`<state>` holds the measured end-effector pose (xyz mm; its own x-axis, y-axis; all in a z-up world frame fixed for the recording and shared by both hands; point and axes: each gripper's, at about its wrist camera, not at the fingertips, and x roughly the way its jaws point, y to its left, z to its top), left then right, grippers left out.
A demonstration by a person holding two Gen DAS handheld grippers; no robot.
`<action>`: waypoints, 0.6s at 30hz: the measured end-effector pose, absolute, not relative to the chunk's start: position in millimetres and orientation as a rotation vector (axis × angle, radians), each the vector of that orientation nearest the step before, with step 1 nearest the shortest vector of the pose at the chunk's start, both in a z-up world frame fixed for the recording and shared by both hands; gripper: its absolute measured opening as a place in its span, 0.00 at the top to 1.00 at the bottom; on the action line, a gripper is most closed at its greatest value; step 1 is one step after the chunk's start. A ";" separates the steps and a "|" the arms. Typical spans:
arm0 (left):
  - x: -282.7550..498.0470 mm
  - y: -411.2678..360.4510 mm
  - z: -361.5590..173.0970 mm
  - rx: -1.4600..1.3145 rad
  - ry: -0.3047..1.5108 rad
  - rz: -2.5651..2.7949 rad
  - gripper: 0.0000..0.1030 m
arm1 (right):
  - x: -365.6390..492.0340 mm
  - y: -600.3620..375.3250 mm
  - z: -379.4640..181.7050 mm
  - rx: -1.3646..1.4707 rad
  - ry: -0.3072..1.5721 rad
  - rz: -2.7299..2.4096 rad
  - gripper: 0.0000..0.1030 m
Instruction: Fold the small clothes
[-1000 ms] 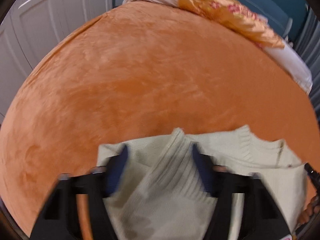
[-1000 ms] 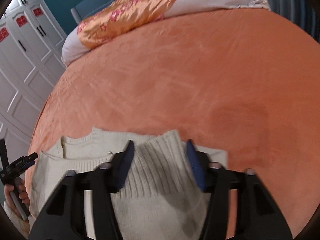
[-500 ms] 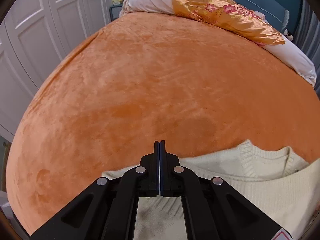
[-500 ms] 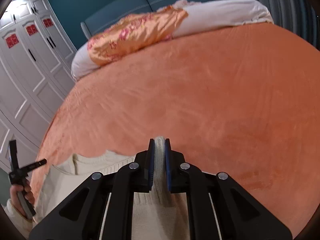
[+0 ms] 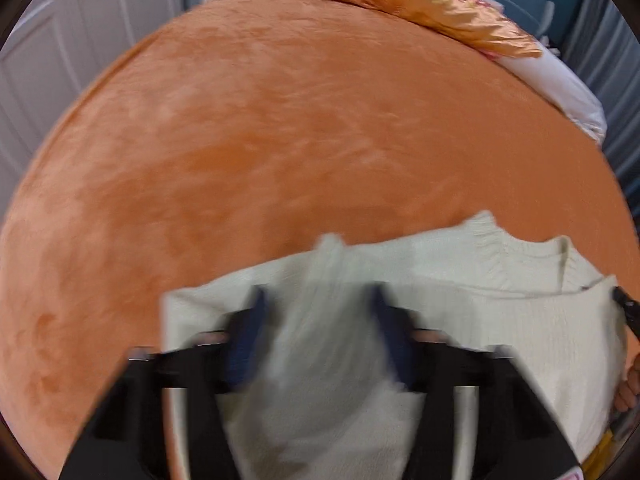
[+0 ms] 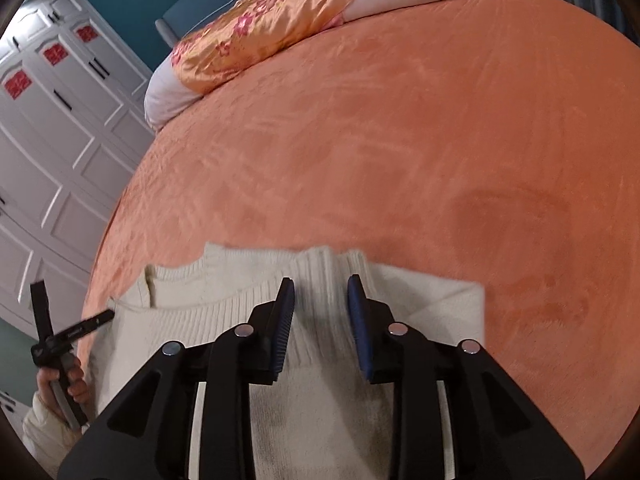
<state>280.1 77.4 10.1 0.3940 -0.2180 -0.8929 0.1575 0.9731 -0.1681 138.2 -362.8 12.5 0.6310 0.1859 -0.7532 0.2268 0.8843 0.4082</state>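
Note:
A cream knitted sweater (image 5: 500,320) lies flat on the orange bedspread (image 5: 280,140), collar toward the pillows. Both sleeves are folded in over its body. My left gripper (image 5: 318,296) points steeply down over the left sleeve; its jaws are opening, and the ribbed cuff (image 5: 332,248) lies loose between the blue pads, blurred. My right gripper (image 6: 320,284) hovers over the sweater (image 6: 200,320) with its jaws opening too. The right cuff (image 6: 320,264) sits between them, untouched by the pads. A hand holds the left gripper at the left edge of the right wrist view.
The orange bedspread (image 6: 400,140) stretches far beyond the sweater. An orange flowered cover over white pillows (image 6: 260,32) lies at the head of the bed. White wardrobe doors (image 6: 60,120) stand along the left side.
Half a second ago both grippers were shut, the right one pinching its cuff. Now both stand apart over the cuffs and sit lower, closer to the sweater.

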 end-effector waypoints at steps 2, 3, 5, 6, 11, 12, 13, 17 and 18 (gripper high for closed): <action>283.8 72.2 20.5 -0.061 1.120 -0.237 0.93 | 136.9 -359.0 24.0 0.475 0.855 -0.030 0.92; 284.5 69.1 32.6 -0.049 1.080 -0.242 0.93 | 134.7 -358.8 35.7 0.472 0.811 -0.027 0.92; 286.0 67.1 55.8 -0.055 1.020 -0.246 0.93 | 131.1 -363.1 59.7 0.482 0.723 -0.027 0.93; 286.7 67.0 65.3 -0.056 0.994 -0.242 0.93 | 130.3 -365.8 67.6 0.487 0.693 -0.031 0.93; 300.4 62.3 44.7 0.027 1.010 -0.162 0.93 | 146.9 -378.5 35.7 0.471 0.806 -0.118 0.93; 302.5 61.6 27.1 0.046 1.047 -0.142 0.93 | 153.3 -379.0 6.7 0.466 0.906 -0.148 0.93; 303.9 61.4 8.0 0.058 1.085 -0.118 0.93 | 154.3 -378.4 -6.8 0.471 0.945 -0.153 0.93; 295.4 59.5 0.6 0.086 1.050 -0.056 0.88 | 148.4 -374.3 7.0 0.460 0.930 -0.199 0.88; 294.0 59.3 5.2 0.092 1.045 -0.041 0.79 | 144.0 -369.1 18.1 0.429 0.921 -0.235 0.85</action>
<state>294.0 59.3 5.2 0.5015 0.0093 -0.8651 0.0779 0.9954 0.0559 144.0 -369.1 18.1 0.5878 -0.0145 -0.8089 0.3751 0.8908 0.2566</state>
